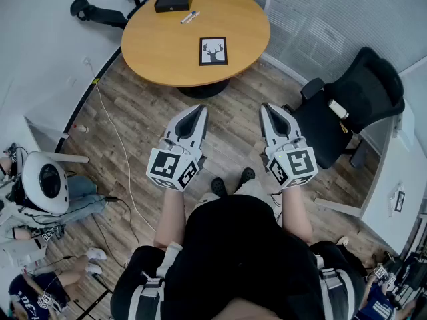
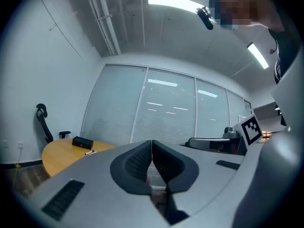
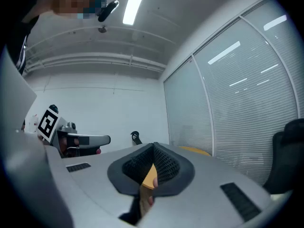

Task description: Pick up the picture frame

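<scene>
At far left, black office chair (image 1: 100,12) beside round orange-brown wooden table (image 1: 153,55). On the table, from left: flat black rectangular box (image 1: 173,2), white marker pen (image 1: 189,17), then black-rimmed picture frame (image 1: 213,51) with a deer-head print, lying flat towards the table's near edge, apart from the 2 other things. Nearer, over the wood-plank floor (image 1: 147,112), grey left gripper (image 1: 199,109), held level, jaws closed tip to tip on nothing, well short of the picture frame. Just right of it, grey right gripper (image 1: 268,108), likewise level, jaws shut and empty. Further right, second black office chair (image 1: 360,92) by the blind-covered glass wall (image 1: 333,12).
</scene>
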`<state>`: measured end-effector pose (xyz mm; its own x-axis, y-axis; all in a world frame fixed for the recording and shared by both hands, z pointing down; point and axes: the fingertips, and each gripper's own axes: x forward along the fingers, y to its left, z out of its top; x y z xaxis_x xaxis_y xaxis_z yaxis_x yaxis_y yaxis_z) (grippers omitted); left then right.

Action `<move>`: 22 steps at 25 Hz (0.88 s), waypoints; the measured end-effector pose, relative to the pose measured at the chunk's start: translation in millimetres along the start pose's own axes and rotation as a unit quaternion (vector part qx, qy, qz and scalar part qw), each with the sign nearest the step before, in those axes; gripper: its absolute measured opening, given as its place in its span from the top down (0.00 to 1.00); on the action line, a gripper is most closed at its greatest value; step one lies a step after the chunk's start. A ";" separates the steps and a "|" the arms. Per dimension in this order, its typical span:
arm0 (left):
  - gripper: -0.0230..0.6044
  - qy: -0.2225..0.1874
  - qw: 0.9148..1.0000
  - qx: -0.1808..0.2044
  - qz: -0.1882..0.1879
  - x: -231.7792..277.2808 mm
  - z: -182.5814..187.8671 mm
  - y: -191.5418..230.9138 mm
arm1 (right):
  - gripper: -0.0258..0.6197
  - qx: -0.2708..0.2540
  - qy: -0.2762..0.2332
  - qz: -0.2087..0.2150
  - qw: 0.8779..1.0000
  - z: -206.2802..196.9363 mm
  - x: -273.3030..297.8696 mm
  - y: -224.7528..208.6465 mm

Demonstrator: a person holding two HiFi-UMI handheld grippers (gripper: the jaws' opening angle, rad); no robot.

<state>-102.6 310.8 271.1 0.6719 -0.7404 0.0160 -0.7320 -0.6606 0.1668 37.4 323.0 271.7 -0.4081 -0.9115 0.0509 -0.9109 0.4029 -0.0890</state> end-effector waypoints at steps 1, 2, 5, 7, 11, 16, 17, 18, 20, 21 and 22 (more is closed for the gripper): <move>0.93 0.000 1.000 0.002 -0.002 -0.8 0.6 -0.7 | 0.94 0.000 0.000 0.000 1.000 0.0 -0.2 0.5; 0.93 0.000 1.000 0.005 -0.003 -1.6 1.2 -1.2 | 0.94 -0.001 0.000 -0.001 1.000 0.0 -0.2 1.1; 0.92 0.004 1.000 0.009 -0.003 -3.5 1.6 0.3 | 0.94 -0.005 0.002 0.002 1.000 0.1 1.9 5.4; 0.93 0.006 1.000 0.007 -0.001 -5.0 0.8 1.7 | 0.94 -0.007 0.003 0.005 1.000 0.2 1.8 9.2; 0.92 0.005 1.000 0.002 0.009 -8.9 -1.2 4.5 | 0.94 -0.008 0.005 0.009 1.000 -0.9 0.0 13.1; 0.92 0.013 1.000 0.000 0.021 -9.5 -5.7 13.2 | 0.93 -0.010 -0.006 0.022 1.000 1.9 3.8 21.8; 0.92 0.016 1.000 -0.002 0.021 -9.5 -8.1 14.0 | 0.93 -0.012 -0.003 0.023 1.000 0.9 4.9 22.8; 0.92 0.018 1.000 -0.003 0.021 -9.9 -11.0 14.2 | 0.93 -0.013 -0.002 0.023 1.000 -0.4 5.6 23.3; 0.92 0.025 0.999 -0.001 0.023 -10.3 -18.5 15.3 | 0.93 -0.010 0.001 0.021 1.000 -5.5 6.6 23.0; 0.92 0.029 0.999 0.000 0.026 -9.9 -23.4 17.1 | 0.93 -0.008 0.005 0.019 1.000 -10.1 7.8 22.7; 0.92 0.033 0.999 -0.001 0.028 -8.7 -28.5 19.7 | 0.93 -0.005 0.010 0.018 1.000 -15.6 10.0 22.1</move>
<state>-119.6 307.7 302.3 0.6353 -0.7669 0.0904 -0.7690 -0.6176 0.1649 12.2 324.1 285.8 -0.4410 -0.8949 0.0688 -0.8965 0.4355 -0.0818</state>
